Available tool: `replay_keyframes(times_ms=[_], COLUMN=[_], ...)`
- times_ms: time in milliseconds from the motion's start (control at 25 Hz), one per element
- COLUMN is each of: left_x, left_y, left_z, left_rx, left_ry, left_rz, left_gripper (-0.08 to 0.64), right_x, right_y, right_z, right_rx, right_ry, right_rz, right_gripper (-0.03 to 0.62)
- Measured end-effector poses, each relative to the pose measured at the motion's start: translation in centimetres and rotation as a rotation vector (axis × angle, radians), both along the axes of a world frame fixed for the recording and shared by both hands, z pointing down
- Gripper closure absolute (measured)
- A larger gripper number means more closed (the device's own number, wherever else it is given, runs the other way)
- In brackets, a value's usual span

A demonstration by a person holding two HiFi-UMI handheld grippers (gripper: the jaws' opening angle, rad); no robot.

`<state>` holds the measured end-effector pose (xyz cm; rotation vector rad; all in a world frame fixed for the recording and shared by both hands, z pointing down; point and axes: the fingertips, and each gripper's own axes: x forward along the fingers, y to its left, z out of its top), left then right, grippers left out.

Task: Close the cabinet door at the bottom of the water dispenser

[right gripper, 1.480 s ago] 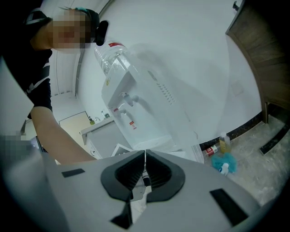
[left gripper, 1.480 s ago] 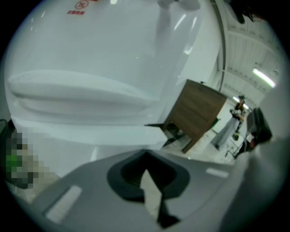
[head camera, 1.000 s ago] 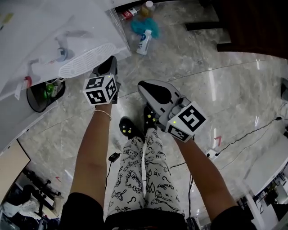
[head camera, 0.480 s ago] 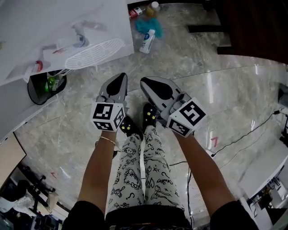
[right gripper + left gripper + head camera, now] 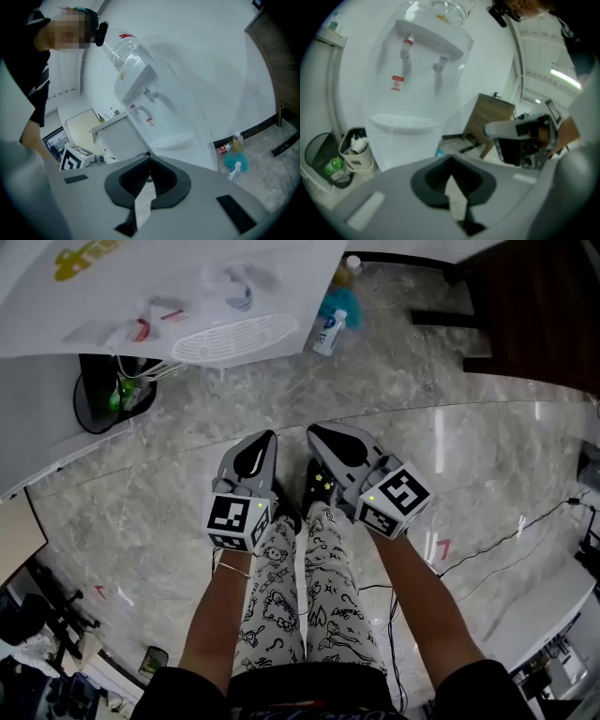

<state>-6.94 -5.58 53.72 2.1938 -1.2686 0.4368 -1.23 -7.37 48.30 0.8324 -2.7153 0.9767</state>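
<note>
The white water dispenser (image 5: pixel 187 296) fills the top left of the head view, its drip tray (image 5: pixel 234 337) facing me. In the left gripper view its lower cabinet front (image 5: pixel 405 150) looks flat and white under the tray, with no gap showing; from the head view that door is hidden. My left gripper (image 5: pixel 267 437) and right gripper (image 5: pixel 314 432) hang side by side above my shoes, well short of the dispenser. Both are shut and hold nothing. The left gripper (image 5: pixel 450 161) points at the dispenser's base, while the right gripper (image 5: pixel 149 157) points toward its side.
A black bin (image 5: pixel 105 395) with a green item stands left of the dispenser. Bottles and a blue cloth (image 5: pixel 333 320) lie on the marble floor to its right. Dark wooden furniture (image 5: pixel 525 296) stands at the top right. Cables (image 5: pixel 506 531) run across the floor at right.
My left gripper has drawn back from beside the drip tray to a spot next to the right gripper. The dispenser now sits farther from both.
</note>
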Motion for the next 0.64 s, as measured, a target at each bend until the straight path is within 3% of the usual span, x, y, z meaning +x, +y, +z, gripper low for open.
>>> replay_keyframes(times_ms=[160, 400, 640], left_x=[-2.5, -2.0, -2.5], left_y=[-0.4, 0.0, 1.0], left_z=[-1.5, -3.7, -4.9], left_rx=[0.04, 0.081, 0.084], left_ry=[-0.005, 0.009, 0.034], left_rz=[-0.06, -0.018, -0.036], left_gripper=[0.563, 0.563, 0.563], right_x=[-1.5, -2.6, -3.5], right_y=[1.0, 1.7, 2.6], right_z=[-0.6, -2.2, -3.2], right_rx=[0.004, 0.022, 0.022], right_ry=[-0.005, -0.013, -0.015], right_rz=[-0.023, -0.022, -0.026], right_gripper=[0.577, 0.577, 0.577])
